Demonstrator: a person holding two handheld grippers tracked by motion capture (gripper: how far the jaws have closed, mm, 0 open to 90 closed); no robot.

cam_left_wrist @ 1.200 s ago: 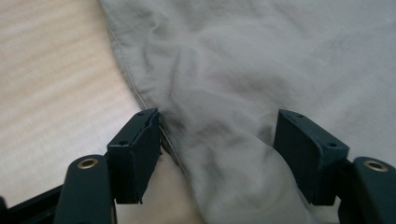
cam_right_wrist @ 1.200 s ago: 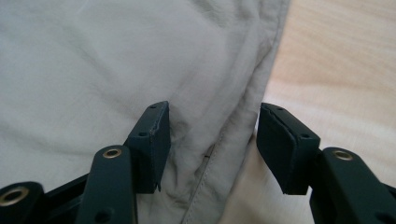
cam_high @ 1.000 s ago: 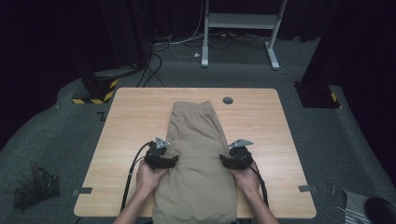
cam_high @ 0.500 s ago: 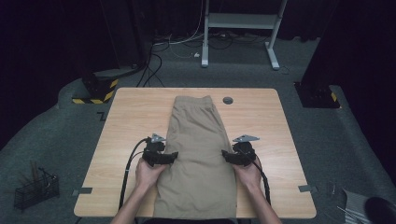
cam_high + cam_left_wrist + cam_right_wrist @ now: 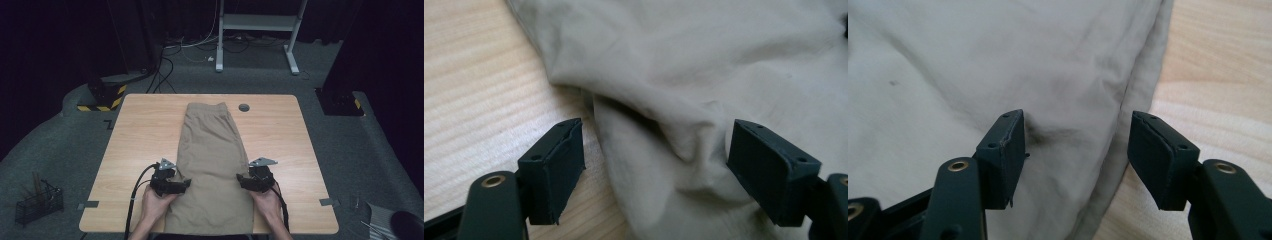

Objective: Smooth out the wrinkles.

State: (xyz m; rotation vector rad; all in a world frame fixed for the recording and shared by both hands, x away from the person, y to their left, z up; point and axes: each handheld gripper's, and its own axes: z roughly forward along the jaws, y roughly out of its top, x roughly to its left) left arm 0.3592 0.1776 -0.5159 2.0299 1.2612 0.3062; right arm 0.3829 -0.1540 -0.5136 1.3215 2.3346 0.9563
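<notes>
Your khaki shorts [image 5: 212,165] lie flat down the middle of the table [image 5: 140,130], folded into a long strip: the waistband sits at the far end and the hem hangs just over the near edge by you. That long axis runs straight away from you, and it decides what comes next.

Your left tool [image 5: 170,182] sits at the strip's left edge, and your right tool [image 5: 255,181] at its right edge, both level with each other about two-thirds of the way toward you. Each points inward, so the cloth lies between the two tools and neither is nearer.

In the left gripper view, the left tool [image 5: 656,162] stands wide and its jaws have just been opening; a raised fold of the shorts [image 5: 684,90] lies between them, and the pads seem clear of it. In the right gripper view, the right tool [image 5: 1075,155] is also wide and has just been opening, straddling the side seam of the shorts [image 5: 998,65]. Its left pad may brush the cloth, though the shadow there makes that hard to judge.

If you mean to fold across the strip, grip both edges at the same height so the crease runs square to the long axis.
</notes>
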